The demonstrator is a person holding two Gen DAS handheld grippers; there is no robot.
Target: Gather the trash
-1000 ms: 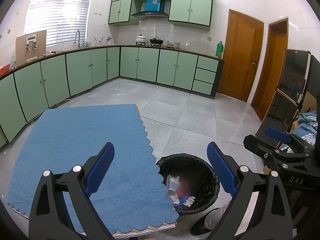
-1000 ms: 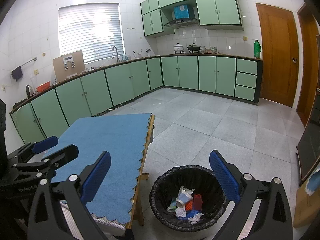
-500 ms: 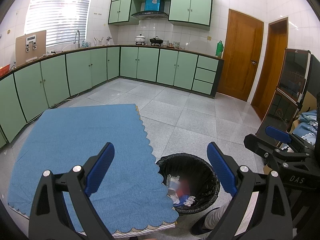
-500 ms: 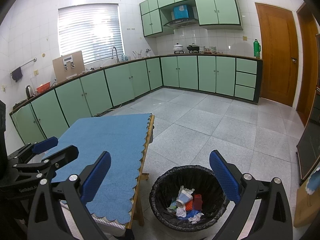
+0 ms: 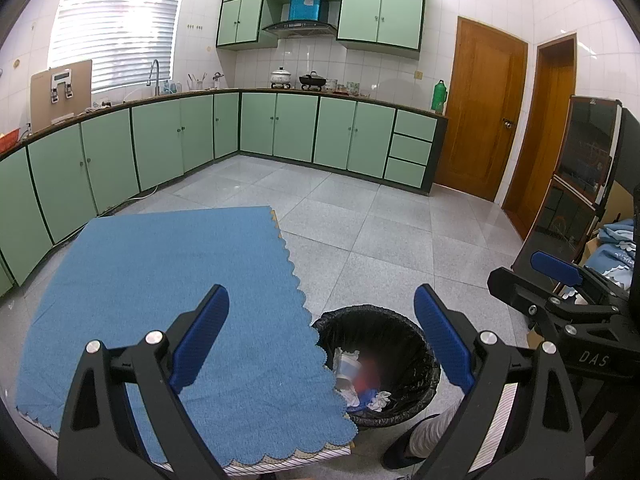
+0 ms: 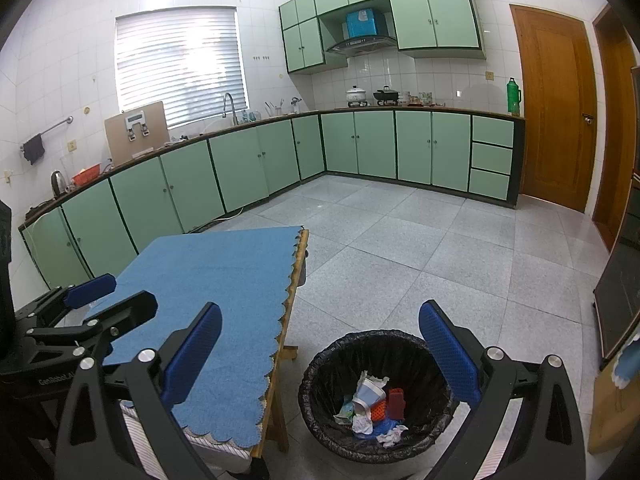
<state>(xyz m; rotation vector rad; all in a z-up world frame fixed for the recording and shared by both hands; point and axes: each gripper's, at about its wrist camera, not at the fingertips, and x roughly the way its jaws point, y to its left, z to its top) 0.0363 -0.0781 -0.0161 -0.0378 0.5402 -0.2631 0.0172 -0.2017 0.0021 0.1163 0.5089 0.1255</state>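
Both the left gripper (image 5: 322, 330) and the right gripper (image 6: 320, 344) are held above the bin (image 6: 378, 394), jaws spread wide and nothing gripped. The trash (image 6: 374, 406) (a paper cup, a red carton, crumpled tissues) is seen lying inside the bin, which stands on the floor just beside the table (image 6: 298, 264). No litter can be made out on the blue cloth (image 5: 160, 304), so the collecting is judged nearly finished. The bin could be tipped if it were knocked by a lowered finger.
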